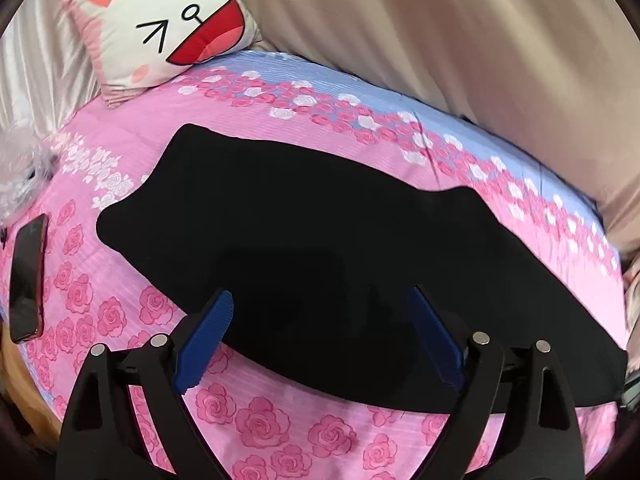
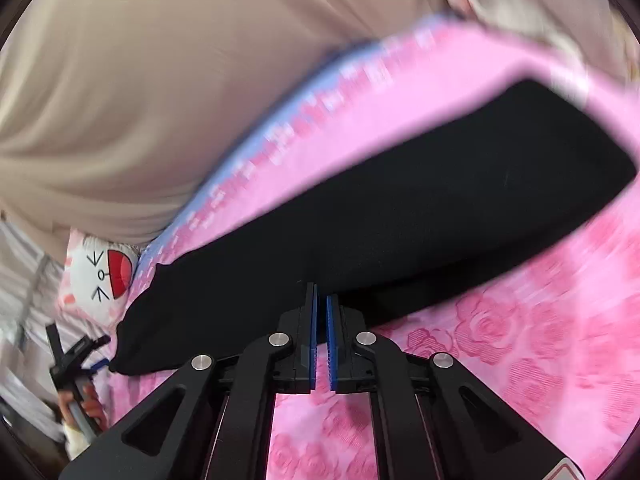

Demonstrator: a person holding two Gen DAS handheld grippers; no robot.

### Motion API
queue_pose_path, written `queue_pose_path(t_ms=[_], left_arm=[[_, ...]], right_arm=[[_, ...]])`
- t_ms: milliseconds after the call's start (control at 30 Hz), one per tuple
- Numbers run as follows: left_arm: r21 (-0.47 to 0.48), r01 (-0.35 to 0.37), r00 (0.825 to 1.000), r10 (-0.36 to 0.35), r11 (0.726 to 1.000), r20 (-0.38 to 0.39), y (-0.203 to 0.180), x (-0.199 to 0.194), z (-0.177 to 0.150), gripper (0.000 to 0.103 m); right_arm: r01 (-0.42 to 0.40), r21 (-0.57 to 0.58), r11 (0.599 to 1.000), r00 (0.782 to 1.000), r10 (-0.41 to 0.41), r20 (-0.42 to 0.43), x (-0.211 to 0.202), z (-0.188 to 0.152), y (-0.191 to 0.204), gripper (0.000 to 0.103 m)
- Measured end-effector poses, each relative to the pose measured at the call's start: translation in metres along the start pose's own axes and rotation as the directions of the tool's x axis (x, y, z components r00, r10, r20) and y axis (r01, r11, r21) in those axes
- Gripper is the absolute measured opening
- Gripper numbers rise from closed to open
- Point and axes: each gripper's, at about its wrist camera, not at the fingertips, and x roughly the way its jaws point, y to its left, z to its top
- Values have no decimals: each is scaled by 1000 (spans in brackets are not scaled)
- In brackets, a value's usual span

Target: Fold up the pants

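Black pants lie flat on a pink rose-print bed sheet, folded lengthwise with the legs running to the right. My left gripper is open, its blue pads hovering over the near edge of the pants, holding nothing. In the right wrist view the pants stretch across the frame. My right gripper has its blue pads nearly together at the near edge of the pants; no cloth shows between them. The left gripper also shows in the right wrist view, held in a hand.
A cat-face pillow sits at the far left of the bed. A phone lies on the left edge of the bed. A beige curtain hangs behind the bed. Clear plastic wrap lies at the left.
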Motion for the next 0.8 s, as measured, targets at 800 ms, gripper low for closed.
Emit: queue_pose_path(t_ms=[800], left_arm=[[78,-126,990,130,989,-48,2,82,15,97]], right_arm=[[-335,-464,820,898,130,-420,220,1,261,4]])
